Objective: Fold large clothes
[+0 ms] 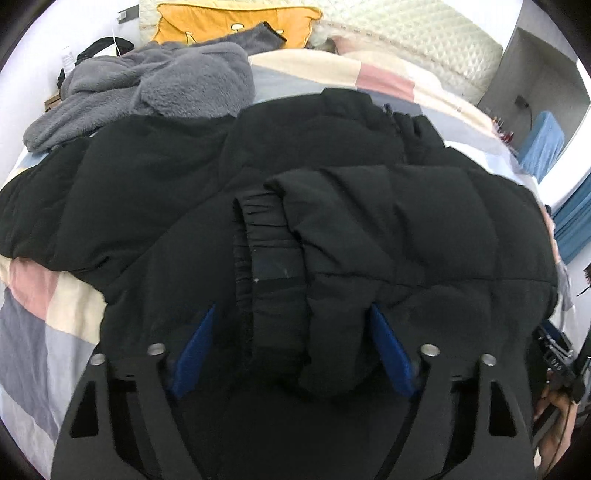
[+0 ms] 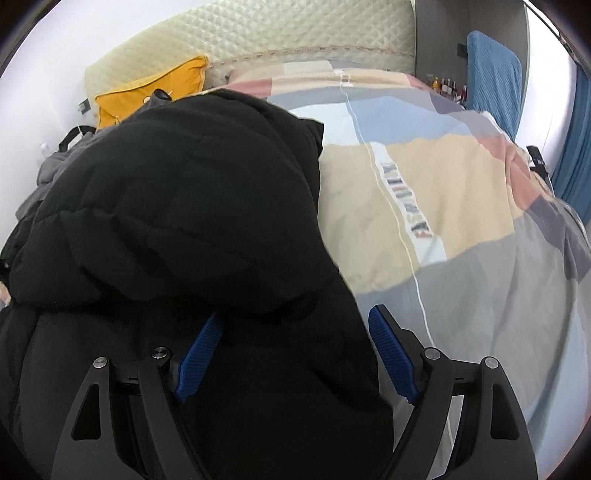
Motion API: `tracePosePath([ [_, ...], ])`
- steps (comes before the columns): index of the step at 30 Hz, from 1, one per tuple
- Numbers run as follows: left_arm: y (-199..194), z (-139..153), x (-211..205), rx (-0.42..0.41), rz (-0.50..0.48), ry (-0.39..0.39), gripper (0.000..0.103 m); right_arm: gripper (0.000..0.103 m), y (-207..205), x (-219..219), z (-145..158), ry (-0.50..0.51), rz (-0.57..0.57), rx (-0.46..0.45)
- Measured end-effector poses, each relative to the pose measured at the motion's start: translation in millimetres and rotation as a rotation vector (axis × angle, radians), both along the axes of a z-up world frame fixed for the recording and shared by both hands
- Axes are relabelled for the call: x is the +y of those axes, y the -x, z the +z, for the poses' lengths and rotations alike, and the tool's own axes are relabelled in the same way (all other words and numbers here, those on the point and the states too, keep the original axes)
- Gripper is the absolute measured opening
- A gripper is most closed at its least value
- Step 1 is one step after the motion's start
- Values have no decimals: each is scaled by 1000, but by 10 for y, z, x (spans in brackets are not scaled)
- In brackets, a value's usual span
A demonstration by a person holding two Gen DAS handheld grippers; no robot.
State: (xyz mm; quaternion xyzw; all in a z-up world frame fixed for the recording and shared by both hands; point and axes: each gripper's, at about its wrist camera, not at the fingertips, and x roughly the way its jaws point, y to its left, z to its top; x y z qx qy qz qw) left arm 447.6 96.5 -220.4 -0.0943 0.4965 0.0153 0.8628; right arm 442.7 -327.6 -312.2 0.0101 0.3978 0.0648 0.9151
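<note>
Tilted-down left gripper [image 1: 291, 350] astride sleeve cuff [image 1: 273, 273]

Jacket [image 1: 332, 155] on quilt [image 1: 37, 332]; fleece garment [image 1: 159, 88] behind it; cushion [image 1: 207, 18] against headboard [image 1: 406, 29].

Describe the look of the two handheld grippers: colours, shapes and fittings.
Both are alike. The left gripper and the right gripper each have two matte black arms that spread in a V, with triangular cut-outs and round silver pins at the joints. Each arm ends in a blue finger pad; in the right wrist view the pads show a fine ribbed texture. No cables or markings are visible on them.
</note>
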Motion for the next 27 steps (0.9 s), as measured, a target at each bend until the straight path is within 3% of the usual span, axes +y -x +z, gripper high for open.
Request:
tracePosePath([
  [3, -89, -35, -56, -4, 7, -9, 59, 80, -25, -25, 77, -20, -14, -55],
  [4, -115, -10, -86, -19, 6, -23, 48, 80, -28, -41, 106, -32, -18, -71],
  [7, -156, 134, -192, -82, 0, -79, 36, 80, -43, -101, 191, -66, -44, -118],
  [9, -199, 239, -195, -122, 2, -86, 32, 87, -31, -149, 218, -81, -65, -147],
  [13, -343, 325, -150, -166, 36, -91, 32, 92, -49, -150, 224, -84, -88, -180],
  [18, -500, 83, -175, -106, 38, -127, 32, 95, -103, -116, 171, -74, -78, -166],
  [21, -465, 72, -217, -120, 16, -152, 33, 95, -74, -115, 193, -69, -74, -161],
  [26, -344, 150, -73, -111, 82, -67, 46, 95, 57, -107, 292, -85, -55, -164],
  [27, -304, 187, -53, -113, 97, -59, 54, 95, 106, -89, 333, -86, -44, -167],
])
